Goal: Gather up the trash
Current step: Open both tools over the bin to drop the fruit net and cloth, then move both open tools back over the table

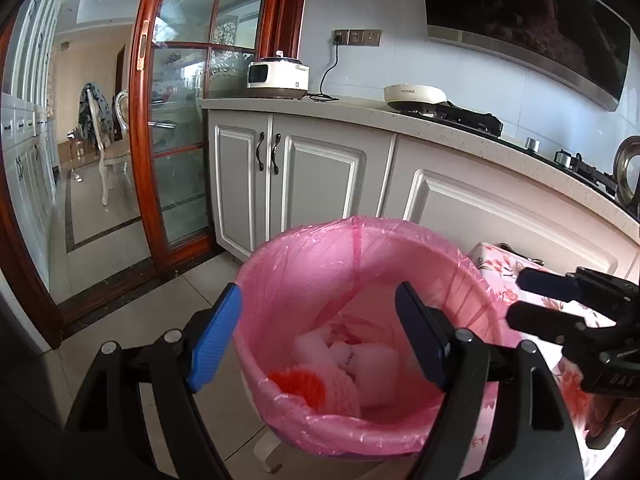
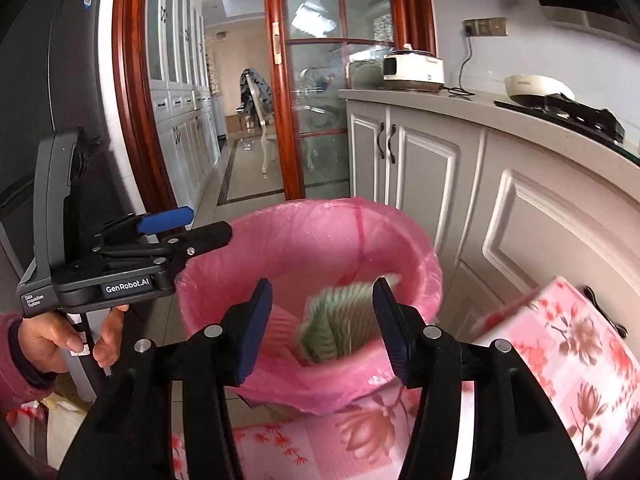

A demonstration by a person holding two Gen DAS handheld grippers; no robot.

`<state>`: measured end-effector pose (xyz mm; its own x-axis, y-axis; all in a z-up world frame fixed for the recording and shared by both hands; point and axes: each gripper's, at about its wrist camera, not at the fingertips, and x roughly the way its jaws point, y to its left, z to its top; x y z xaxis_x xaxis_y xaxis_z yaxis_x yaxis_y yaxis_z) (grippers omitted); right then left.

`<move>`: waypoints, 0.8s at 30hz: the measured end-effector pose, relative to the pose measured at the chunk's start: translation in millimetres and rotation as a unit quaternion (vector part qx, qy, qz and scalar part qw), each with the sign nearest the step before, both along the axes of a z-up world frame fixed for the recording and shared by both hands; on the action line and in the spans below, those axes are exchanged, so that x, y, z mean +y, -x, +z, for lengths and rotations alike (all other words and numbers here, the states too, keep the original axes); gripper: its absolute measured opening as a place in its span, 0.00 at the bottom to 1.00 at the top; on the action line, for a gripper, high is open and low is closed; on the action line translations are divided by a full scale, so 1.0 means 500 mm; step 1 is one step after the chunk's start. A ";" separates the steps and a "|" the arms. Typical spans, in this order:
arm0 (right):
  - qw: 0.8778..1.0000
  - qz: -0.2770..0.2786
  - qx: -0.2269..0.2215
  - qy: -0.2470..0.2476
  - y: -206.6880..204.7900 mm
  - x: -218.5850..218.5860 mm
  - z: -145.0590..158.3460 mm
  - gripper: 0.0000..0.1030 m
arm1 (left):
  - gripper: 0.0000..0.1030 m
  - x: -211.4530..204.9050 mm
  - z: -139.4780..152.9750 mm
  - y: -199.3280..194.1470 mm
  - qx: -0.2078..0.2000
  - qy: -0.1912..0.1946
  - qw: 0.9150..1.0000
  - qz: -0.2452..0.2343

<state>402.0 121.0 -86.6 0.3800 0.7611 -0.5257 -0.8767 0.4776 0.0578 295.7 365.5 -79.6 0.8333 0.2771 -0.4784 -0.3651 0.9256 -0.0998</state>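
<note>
A pink bin lined with a pink bag [image 1: 304, 272] stands on the floor tiles in front of the cabinets. In it lie white crumpled pieces [image 1: 372, 364] and a red-orange piece [image 1: 298, 386]. My left gripper [image 1: 318, 300] hangs over the bin, open, with nothing between its pads. My right gripper [image 1: 520, 298] shows at the right edge. In the right wrist view the bin [image 2: 312, 232] is below my right gripper [image 2: 322, 292], which is open. A blurred green-and-white striped piece [image 2: 340, 320] is inside the bin's mouth, clear of both pads. A hand [image 2: 48, 340] holds the left gripper [image 2: 208, 226].
A pink floral-covered surface [image 2: 560, 344] lies right of the bin and under my right gripper. White cabinets [image 1: 320, 176] carry a counter with a rice cooker [image 1: 278, 76] and a stove [image 1: 468, 116]. A red-framed glass door [image 1: 176, 140] stands left; a dark fridge [image 2: 40, 80] is at far left.
</note>
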 end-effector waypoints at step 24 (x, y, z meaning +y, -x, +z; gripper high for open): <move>0.988 -0.141 -0.013 -0.060 0.206 -0.318 0.042 0.78 | 0.95 -0.314 0.056 0.273 -0.052 -0.053 0.996 -0.047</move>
